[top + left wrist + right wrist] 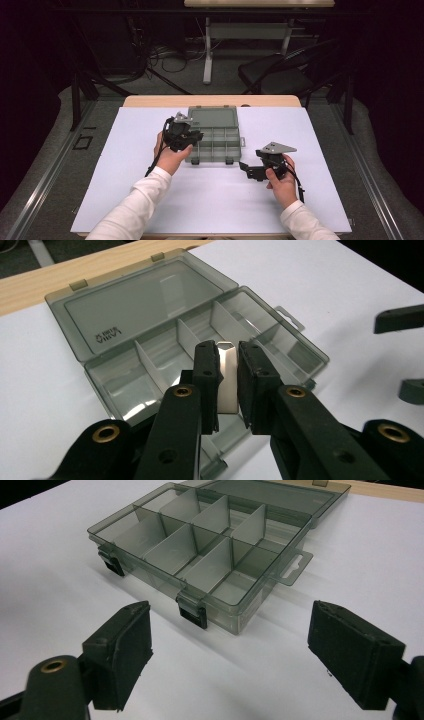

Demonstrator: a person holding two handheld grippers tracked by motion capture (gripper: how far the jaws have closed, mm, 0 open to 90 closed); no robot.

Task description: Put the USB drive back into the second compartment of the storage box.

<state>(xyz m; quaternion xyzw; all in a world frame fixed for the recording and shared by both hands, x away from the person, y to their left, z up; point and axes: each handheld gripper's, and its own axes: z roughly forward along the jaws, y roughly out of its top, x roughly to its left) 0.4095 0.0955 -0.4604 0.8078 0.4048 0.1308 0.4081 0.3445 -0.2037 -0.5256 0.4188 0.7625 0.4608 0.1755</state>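
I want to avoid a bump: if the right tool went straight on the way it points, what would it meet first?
Probably the open organizer box. The right tool, jaws wide apart, faces the box's front wall, near its right-hand black latch, with bare white table cover between. Depth is hard to judge.

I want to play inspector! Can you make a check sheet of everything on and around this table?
Surface: white table top, wooden edge at the far side.
Job's things: grey compartment box, lid open flat; clear divider piece.
Clutter: nothing seen.
Grippers: left gripper shut on the divider piece over the box; right gripper open, near the box's latches.
Cables: a black one trails from each gripper.
Surroundings: black chair, another table, floor wires.
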